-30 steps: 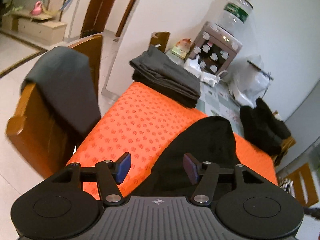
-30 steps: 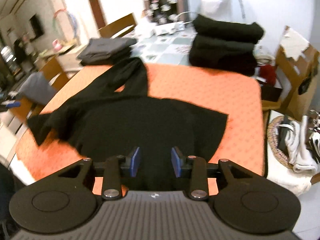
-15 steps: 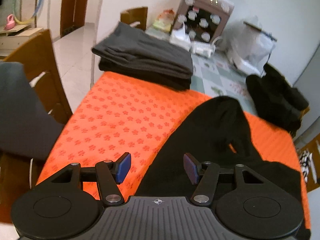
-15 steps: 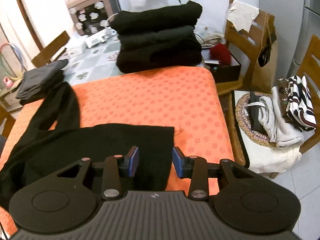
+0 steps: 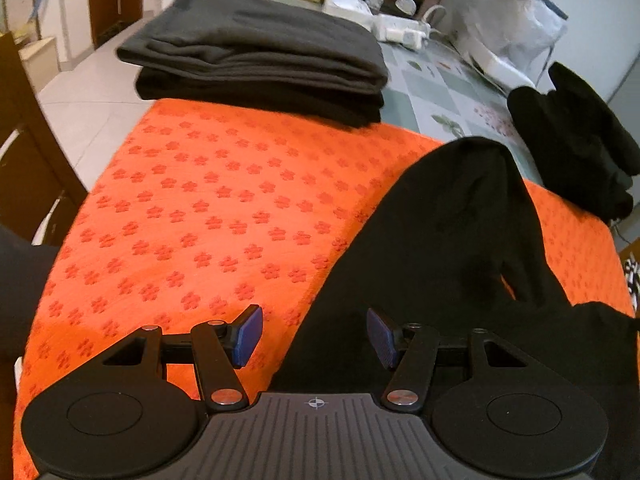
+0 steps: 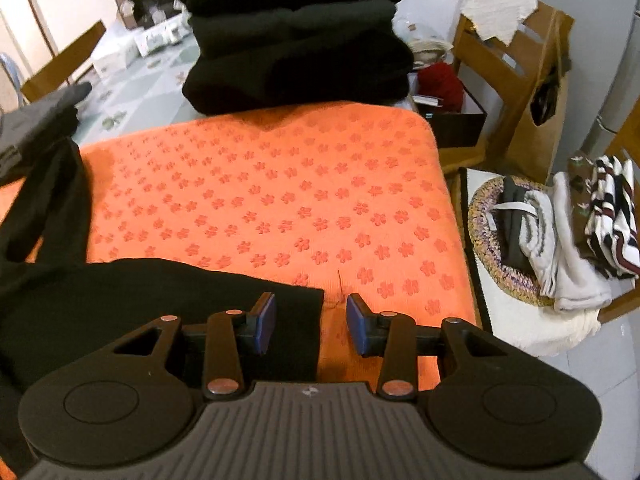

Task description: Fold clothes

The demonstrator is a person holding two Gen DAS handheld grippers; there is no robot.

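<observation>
Black long-sleeved garment [image 6: 132, 300] lies spread on the orange flower-print cloth [image 6: 280, 200], its body under and to the left of the right claw [image 6: 311, 326] and one sleeve [image 5: 452, 216] running forward and to the right of the left claw [image 5: 314, 336]. Beyond both claws sit folded stacks: a grey stack [image 5: 256, 52] ahead of the left one and a black stack [image 6: 296, 36] ahead of the right one. The garment itself is flat but not folded, with a sleeve crooked back on itself, so the scene would suit either smoothing it out or gathering an edge for a fold. Either is best done, I judge, by taking cloth at a true corner or hem, both claws level, so the layer lifts without dragging the orange cloth. The right claw hovers low over the garment's near corner [image 6: 316, 294], fingers apart and empty, the corner's edge lying between them. The left claw hangs over the sleeve's left edge, fingers wide apart, gripping nothing, pointing forward along the table.
</observation>
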